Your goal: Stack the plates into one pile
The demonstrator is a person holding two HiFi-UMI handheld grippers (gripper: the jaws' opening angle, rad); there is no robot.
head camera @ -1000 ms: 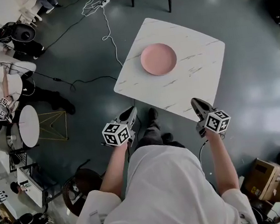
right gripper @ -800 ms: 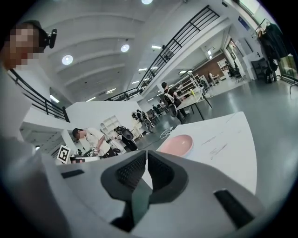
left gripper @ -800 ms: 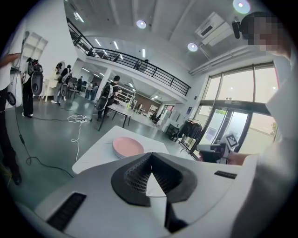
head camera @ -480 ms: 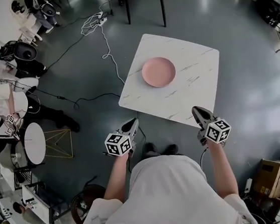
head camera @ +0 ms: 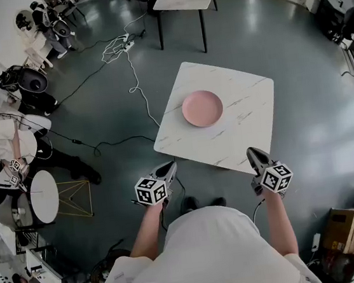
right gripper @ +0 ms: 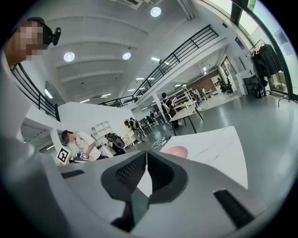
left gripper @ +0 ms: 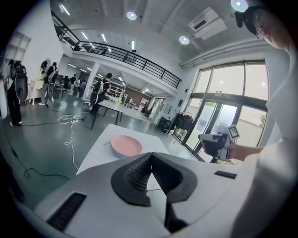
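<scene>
Plates [head camera: 202,108] are sitting as one pink pile on the table [head camera: 252,128], while the person is stepping back from it. Both the left gripper [head camera: 167,169] and right gripper [head camera: 255,155] are hanging empty, jaws pressed together, suggesting stacking is finished.

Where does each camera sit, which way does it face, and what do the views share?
Head view: on the person's head, facing steeply down at the table and pink plates; shows shirt, arms, left gripper, right gripper.
Left gripper view: on the left gripper, facing along its shut jaws towards the plates; shirt and right gripper at right.
Right gripper view: on the right gripper, facing along its shut jaws across the table; shirt at left.
Shared: all three show the plates on the table.
</scene>
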